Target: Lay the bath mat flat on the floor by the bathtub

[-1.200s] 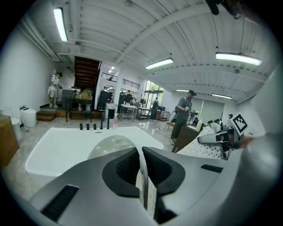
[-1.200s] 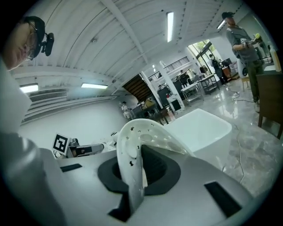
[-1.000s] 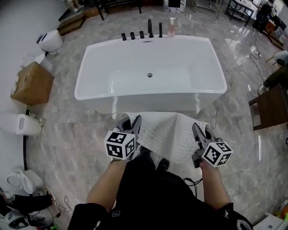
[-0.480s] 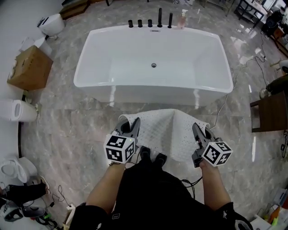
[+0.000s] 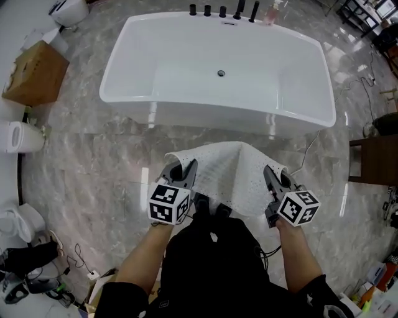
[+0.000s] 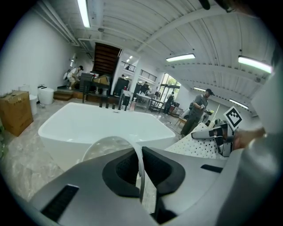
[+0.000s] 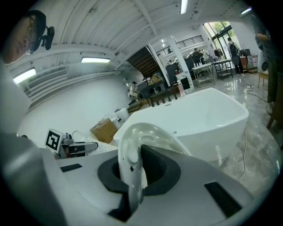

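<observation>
A white perforated bath mat (image 5: 227, 174) hangs in the air between my two grippers, sagging in the middle, in front of the white bathtub (image 5: 217, 77). My left gripper (image 5: 180, 172) is shut on the mat's left corner; the mat's thin edge (image 6: 138, 165) runs between its jaws. My right gripper (image 5: 275, 177) is shut on the right corner, where the mat (image 7: 132, 163) folds over between the jaws. In the left gripper view the tub (image 6: 101, 126) lies just ahead; in the right gripper view the tub (image 7: 194, 114) is ahead and to the right.
Grey marble floor (image 5: 93, 168) surrounds the tub. A cardboard box (image 5: 34, 74) sits at the left, a dark wooden stand (image 5: 376, 161) at the right, and a cable (image 5: 308, 152) trails by the tub's right end. Black taps (image 5: 222, 10) line the tub's far rim. People stand in the background (image 6: 199, 110).
The head view has shifted forward, so the tub sits higher in the picture and closer overhead. Both grippers hold the mat as before, a little nearer the tub.
</observation>
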